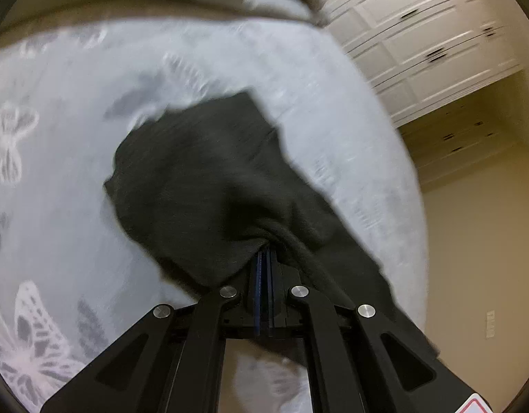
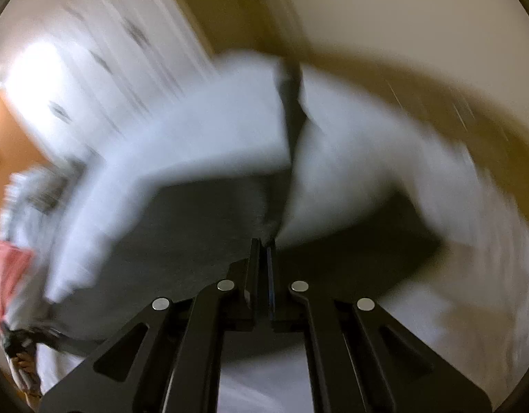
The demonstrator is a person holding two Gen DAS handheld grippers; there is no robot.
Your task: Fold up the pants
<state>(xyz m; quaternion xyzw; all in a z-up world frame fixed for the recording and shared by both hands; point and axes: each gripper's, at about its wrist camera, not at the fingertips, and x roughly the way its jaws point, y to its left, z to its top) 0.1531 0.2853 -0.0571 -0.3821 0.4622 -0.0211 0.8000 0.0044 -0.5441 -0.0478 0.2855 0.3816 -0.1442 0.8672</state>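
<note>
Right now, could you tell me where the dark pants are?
The dark pants lie mid-frame on the pale butterfly-print bedspread, pinched by the left gripper; the cabinets stand beyond, upper right.

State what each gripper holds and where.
Left gripper pinches the dark pants at a bunched edge; right gripper pinches another edge of them.

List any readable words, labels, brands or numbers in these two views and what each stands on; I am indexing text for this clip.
None can be read.
Red-and-white sticker corner on the left gripper's black frame: cut off by the picture's edge, no letters visible.
Small pale wall plate on the beige wall: marks too small and blurred.
Dark grey fabric pants and white butterfly-print bedsheet: no text visible.
Right wrist view: too blurred to tell.
</note>
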